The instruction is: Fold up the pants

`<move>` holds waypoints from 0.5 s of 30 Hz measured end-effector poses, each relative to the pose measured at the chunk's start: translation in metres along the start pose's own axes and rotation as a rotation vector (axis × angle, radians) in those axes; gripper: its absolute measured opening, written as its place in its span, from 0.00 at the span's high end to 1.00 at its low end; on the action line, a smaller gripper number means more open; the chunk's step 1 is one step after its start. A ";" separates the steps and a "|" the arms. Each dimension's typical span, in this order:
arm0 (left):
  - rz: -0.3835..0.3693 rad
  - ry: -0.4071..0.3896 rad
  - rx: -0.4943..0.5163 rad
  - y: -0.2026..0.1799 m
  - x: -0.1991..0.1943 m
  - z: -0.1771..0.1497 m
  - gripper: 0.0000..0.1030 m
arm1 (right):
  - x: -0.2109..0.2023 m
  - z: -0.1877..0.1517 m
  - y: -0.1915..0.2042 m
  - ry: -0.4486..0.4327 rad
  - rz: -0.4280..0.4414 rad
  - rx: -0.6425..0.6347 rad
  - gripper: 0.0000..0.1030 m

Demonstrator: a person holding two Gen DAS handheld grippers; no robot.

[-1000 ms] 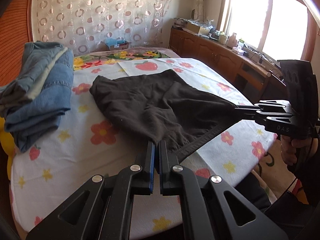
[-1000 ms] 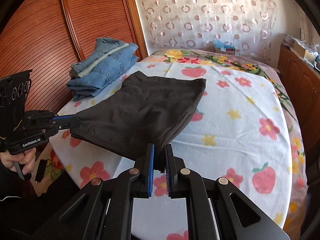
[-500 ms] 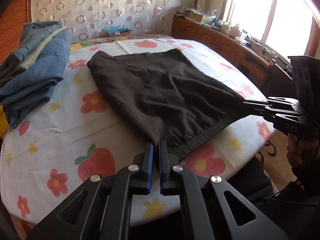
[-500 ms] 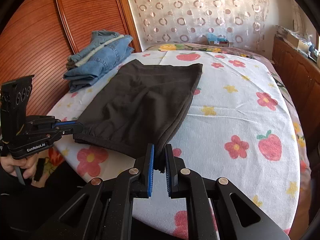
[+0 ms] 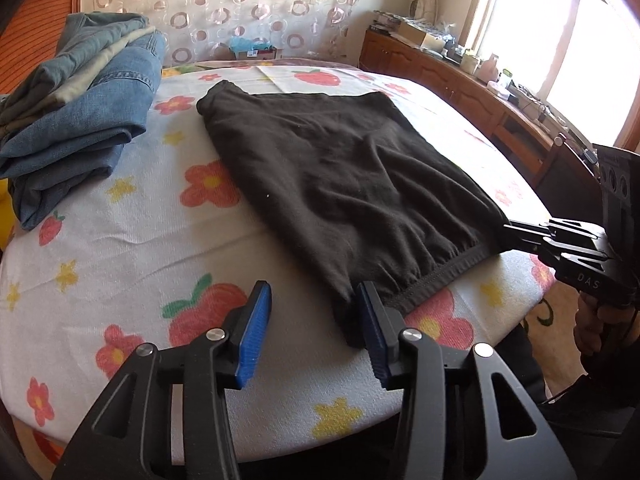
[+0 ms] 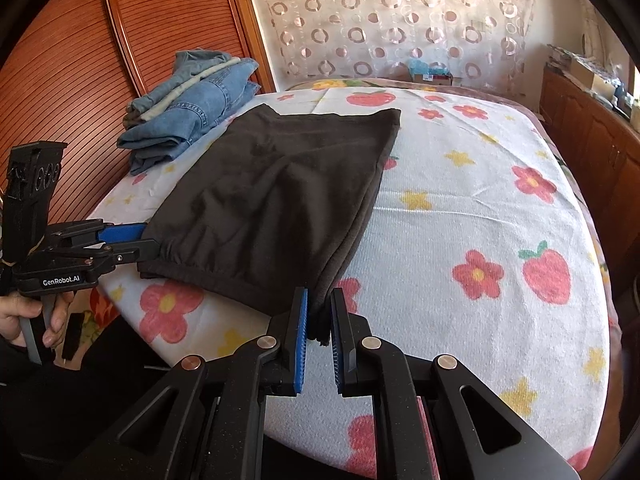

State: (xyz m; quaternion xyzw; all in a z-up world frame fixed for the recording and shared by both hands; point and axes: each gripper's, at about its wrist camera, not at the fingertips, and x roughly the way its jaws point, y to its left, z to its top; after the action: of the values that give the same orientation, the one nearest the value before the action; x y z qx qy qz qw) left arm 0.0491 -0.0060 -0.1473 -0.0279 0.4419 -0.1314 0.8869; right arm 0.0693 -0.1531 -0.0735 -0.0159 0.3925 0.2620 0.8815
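Note:
Black pants [image 5: 340, 176] lie flat, folded double, on the flower-print bed sheet [image 5: 120, 240], waistband at the near edge. My left gripper [image 5: 314, 296] is opening: its blue pads stand apart and the waistband's left corner only leans against the right finger [image 5: 370, 320]. From the right wrist view, the left gripper [image 6: 146, 242] shows the same gap at the pants [image 6: 280, 192]. My right gripper [image 6: 318, 300] is shut on the waistband's other corner, a fold of black cloth pinched between its pads. The left wrist view shows the right gripper [image 5: 508, 228] at the cloth's right corner.
A pile of folded blue jeans [image 5: 80, 112] sits at the bed's far left, beside a wooden slatted panel [image 6: 80, 60]. Wooden cabinets [image 5: 460, 88] with clutter line the right wall under a window. A small box [image 6: 430, 76] stands by the curtain. A hand [image 6: 24, 316] grips each handle.
The pants have come down from a slightly lifted, stretched hold to lie flat on the bed. The left gripper's jaws, shut on the corner before, have parted and released it.

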 end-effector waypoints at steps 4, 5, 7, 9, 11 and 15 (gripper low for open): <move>-0.010 -0.004 -0.001 0.000 0.000 0.000 0.28 | 0.000 -0.002 -0.002 0.000 0.002 0.005 0.90; -0.012 -0.004 -0.003 0.000 0.001 0.000 0.23 | 0.000 -0.002 -0.002 0.000 0.003 0.005 0.90; -0.003 -0.005 -0.003 -0.001 0.001 0.000 0.23 | 0.000 -0.002 -0.002 0.000 0.002 0.005 0.90; 0.017 -0.022 -0.011 0.000 -0.001 0.000 0.23 | 0.000 -0.002 -0.002 0.000 0.002 0.004 0.90; 0.018 -0.037 -0.008 0.000 -0.004 0.000 0.23 | 0.000 -0.002 -0.002 0.000 0.002 0.003 0.90; 0.012 -0.038 0.007 -0.001 -0.006 0.001 0.38 | -0.001 -0.003 -0.005 0.000 0.005 0.008 0.90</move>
State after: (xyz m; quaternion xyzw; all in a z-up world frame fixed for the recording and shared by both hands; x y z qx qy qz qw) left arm 0.0464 -0.0057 -0.1421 -0.0247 0.4248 -0.1271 0.8960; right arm 0.0689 -0.1582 -0.0759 -0.0114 0.3933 0.2628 0.8810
